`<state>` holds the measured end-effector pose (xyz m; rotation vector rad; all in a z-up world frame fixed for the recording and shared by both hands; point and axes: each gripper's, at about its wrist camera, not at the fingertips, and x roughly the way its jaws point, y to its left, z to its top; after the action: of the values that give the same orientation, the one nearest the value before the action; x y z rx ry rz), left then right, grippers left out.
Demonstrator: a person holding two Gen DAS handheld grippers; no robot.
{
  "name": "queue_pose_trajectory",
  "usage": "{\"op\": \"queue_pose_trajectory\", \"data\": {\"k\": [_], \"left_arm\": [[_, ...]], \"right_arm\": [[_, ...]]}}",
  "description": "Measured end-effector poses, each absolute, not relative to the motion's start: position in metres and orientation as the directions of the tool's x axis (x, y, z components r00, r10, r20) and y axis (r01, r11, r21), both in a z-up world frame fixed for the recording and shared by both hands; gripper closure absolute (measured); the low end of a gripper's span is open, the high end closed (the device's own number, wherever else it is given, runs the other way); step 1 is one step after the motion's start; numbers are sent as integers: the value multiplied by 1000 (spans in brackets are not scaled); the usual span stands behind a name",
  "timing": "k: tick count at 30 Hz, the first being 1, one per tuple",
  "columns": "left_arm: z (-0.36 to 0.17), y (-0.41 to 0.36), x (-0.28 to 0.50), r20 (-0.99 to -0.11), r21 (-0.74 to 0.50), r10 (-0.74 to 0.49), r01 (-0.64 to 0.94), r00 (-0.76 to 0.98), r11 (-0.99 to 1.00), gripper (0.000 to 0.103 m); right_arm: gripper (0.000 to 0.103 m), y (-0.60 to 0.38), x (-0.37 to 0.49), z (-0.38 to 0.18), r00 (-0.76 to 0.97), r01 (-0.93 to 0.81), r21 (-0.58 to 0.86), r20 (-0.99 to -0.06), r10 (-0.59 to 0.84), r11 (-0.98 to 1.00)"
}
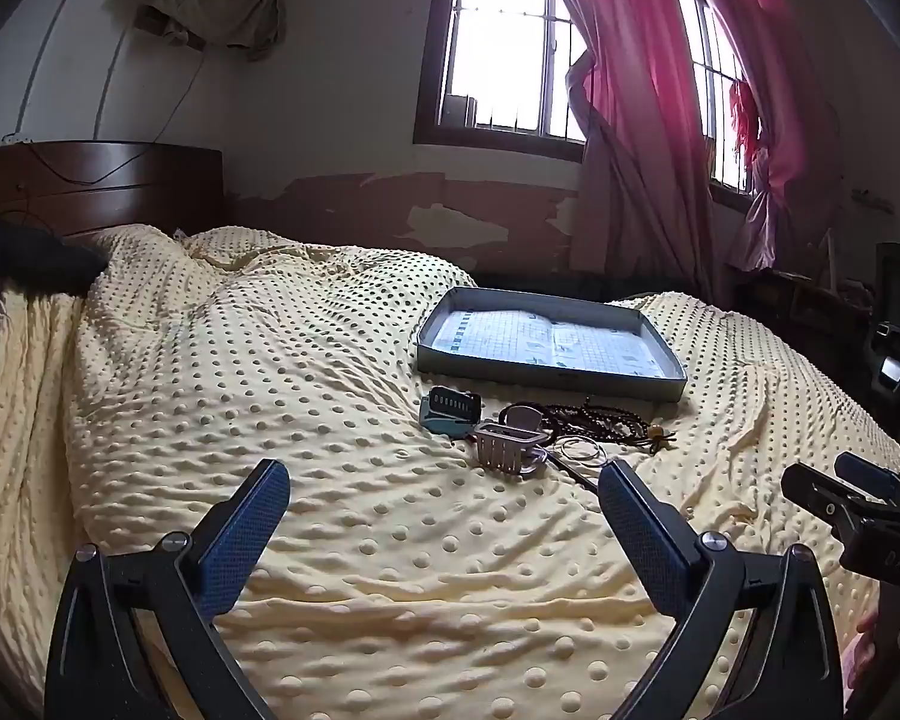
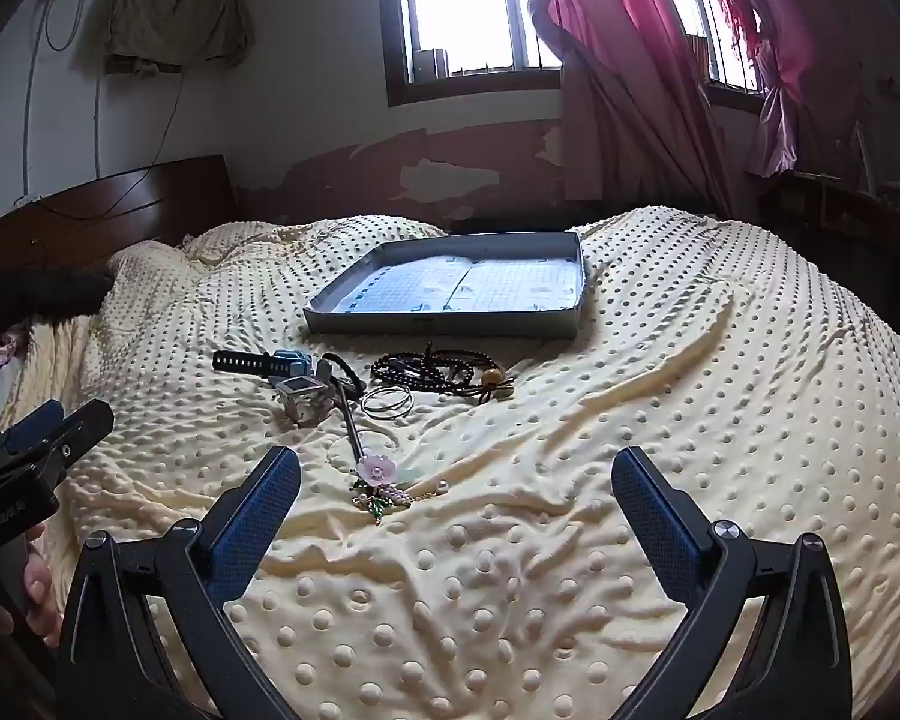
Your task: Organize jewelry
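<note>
A grey shallow tray (image 2: pixel 444 323) (image 1: pixel 546 379) lined with printed paper lies on the bed. In front of it sits a jewelry pile: a dark bead necklace (image 2: pixel 432 369) (image 1: pixel 594 420), thin silver bangles (image 2: pixel 387 402) (image 1: pixel 579 451), a watch with a pale strap (image 2: pixel 300 396) (image 1: pixel 507 447), a blue watch with a black strap (image 2: pixel 270 363) (image 1: pixel 450 411) and a hairpin with a pink flower (image 2: pixel 375 471). My left gripper (image 1: pixel 444 474) and right gripper (image 2: pixel 456 459) both hover open over the blanket, short of the pile, holding nothing.
A cream dotted blanket (image 2: pixel 690 420) covers the whole bed. A wooden headboard (image 1: pixel 96 186) stands at the left, a window (image 1: pixel 510 42) with pink curtains (image 1: pixel 642 120) behind. Dark furniture (image 1: pixel 894 348) lines the right side. A hand (image 2: pixel 39 594) holds the left gripper's handle.
</note>
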<state>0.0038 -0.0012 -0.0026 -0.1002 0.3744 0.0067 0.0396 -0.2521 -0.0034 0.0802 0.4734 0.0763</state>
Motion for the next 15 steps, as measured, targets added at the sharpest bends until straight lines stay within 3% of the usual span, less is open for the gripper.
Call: {"op": "queue_pose_trajectory", "data": {"k": [15], "left_arm": [[-3,-1,4,-364,-97,-14,-23,931,995,0]], "right_arm": [[1,-252,40,-4,887,-54,98,-453,93,994]]}}
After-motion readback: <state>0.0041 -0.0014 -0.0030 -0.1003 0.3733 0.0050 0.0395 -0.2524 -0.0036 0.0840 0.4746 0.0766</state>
